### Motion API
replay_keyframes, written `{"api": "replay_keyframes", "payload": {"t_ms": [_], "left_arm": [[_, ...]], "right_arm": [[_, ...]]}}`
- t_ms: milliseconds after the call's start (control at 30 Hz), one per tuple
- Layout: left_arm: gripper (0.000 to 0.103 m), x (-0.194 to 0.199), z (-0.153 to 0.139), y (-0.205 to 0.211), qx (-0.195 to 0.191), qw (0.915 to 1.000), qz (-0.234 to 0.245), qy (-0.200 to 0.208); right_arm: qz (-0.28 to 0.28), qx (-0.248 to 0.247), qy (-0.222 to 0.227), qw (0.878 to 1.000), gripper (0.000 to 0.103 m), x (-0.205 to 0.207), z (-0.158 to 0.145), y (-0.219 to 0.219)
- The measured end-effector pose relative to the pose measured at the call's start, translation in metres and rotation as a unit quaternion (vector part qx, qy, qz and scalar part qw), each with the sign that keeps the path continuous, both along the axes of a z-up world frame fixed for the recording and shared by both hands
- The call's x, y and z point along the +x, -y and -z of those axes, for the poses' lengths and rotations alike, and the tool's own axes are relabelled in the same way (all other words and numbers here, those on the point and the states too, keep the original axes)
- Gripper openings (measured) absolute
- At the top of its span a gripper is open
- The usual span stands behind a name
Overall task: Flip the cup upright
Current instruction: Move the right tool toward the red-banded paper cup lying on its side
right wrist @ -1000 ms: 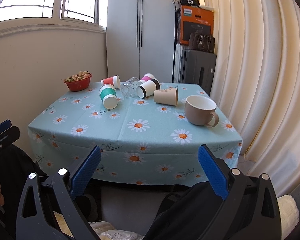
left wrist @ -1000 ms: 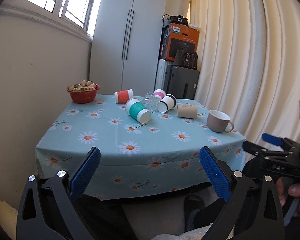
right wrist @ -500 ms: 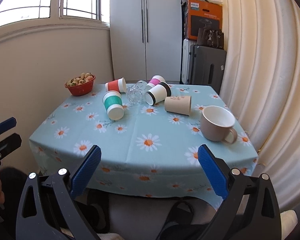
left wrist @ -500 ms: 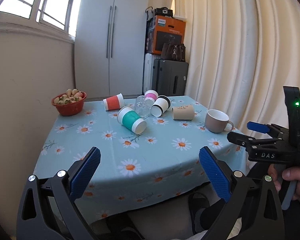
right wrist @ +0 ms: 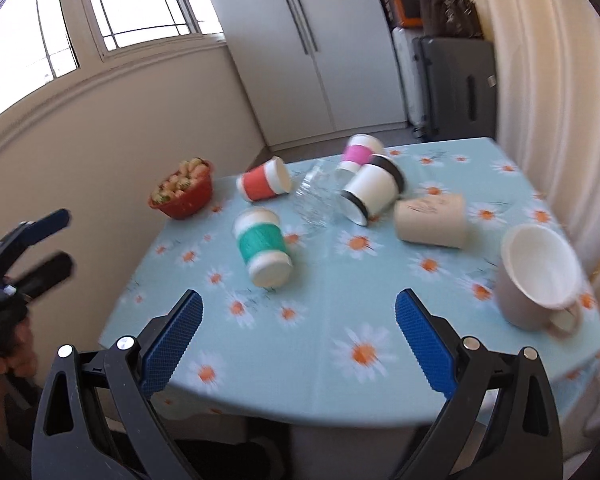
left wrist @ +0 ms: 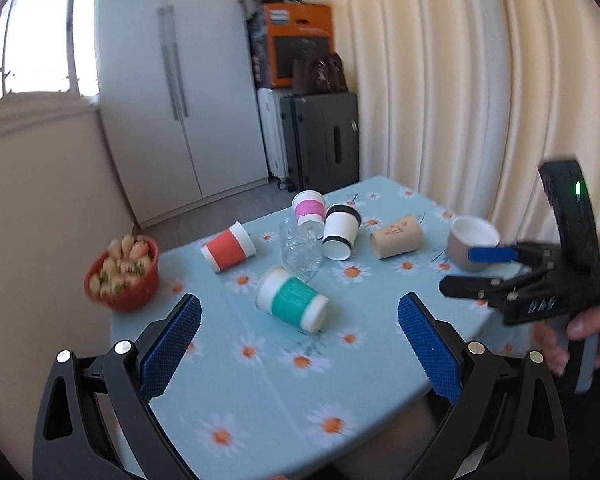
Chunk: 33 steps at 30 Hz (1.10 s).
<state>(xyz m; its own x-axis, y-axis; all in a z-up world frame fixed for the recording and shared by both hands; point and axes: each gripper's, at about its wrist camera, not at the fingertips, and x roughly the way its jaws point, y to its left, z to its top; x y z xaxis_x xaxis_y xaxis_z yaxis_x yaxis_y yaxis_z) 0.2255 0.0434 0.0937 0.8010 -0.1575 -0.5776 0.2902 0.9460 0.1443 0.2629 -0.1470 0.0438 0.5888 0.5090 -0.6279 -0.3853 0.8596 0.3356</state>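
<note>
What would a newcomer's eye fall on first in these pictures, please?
Most striking is the scatter of cups lying on their sides across the daisy tablecloth: a green-banded cup nearest, then red, pink, black-banded and plain tan ones around a toppled glass. A mug stands upright at the right edge, a red bowl far left. Both tongs, left and right, hover open, empty.

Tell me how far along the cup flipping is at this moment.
Nothing looks done: the teal-sleeved paper cup, orange-sleeved cup, pink-sleeved cup, black-banded white cup, plain tan paper cup and clear glass all lie on their sides. Only the beige ceramic mug stands upright. Left gripper and right gripper are open, holding nothing. Every flip remains.
</note>
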Motion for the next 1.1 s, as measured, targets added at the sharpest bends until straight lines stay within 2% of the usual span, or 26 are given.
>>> {"api": "replay_keyframes", "payload": {"t_ms": [100,233,333,467,667,833,1000,1100], "left_arm": [[0.096,0.032,0.004,-0.007,0.026,0.9991,0.025,-0.023],[0.096,0.083,0.017,-0.018,0.067,0.9953,0.041,-0.057],[0.096,0.117,0.026,-0.027,0.076,0.9928,0.049,-0.078],[0.096,0.162,0.036,-0.034,0.099,0.9875,0.07,-0.101],[0.096,0.221,0.052,-0.041,0.128,0.9757,0.106,-0.143],[0.096,0.26,0.076,-0.046,0.156,0.9627,0.129,-0.18],[0.096,0.293,0.094,-0.051,0.163,0.9547,0.144,-0.203],[0.096,0.309,0.106,-0.051,0.177,0.9478,0.156,-0.214]], "right_arm": [[-0.011,0.035,-0.021,0.999,0.096,0.028,-0.006,-0.011],[-0.023,0.09,-0.076,0.993,0.092,0.072,-0.008,-0.024],[-0.027,0.135,-0.117,0.984,0.091,0.105,-0.004,-0.032],[-0.028,0.168,-0.156,0.973,0.09,0.147,0.003,-0.042],[-0.032,0.239,-0.227,0.944,0.084,0.204,0.024,-0.061],[-0.041,0.229,-0.233,0.944,0.075,0.23,0.036,-0.081],[-0.032,0.258,-0.257,0.931,0.069,0.251,0.046,-0.085],[-0.024,0.261,-0.266,0.928,0.067,0.258,0.052,-0.085]]}}
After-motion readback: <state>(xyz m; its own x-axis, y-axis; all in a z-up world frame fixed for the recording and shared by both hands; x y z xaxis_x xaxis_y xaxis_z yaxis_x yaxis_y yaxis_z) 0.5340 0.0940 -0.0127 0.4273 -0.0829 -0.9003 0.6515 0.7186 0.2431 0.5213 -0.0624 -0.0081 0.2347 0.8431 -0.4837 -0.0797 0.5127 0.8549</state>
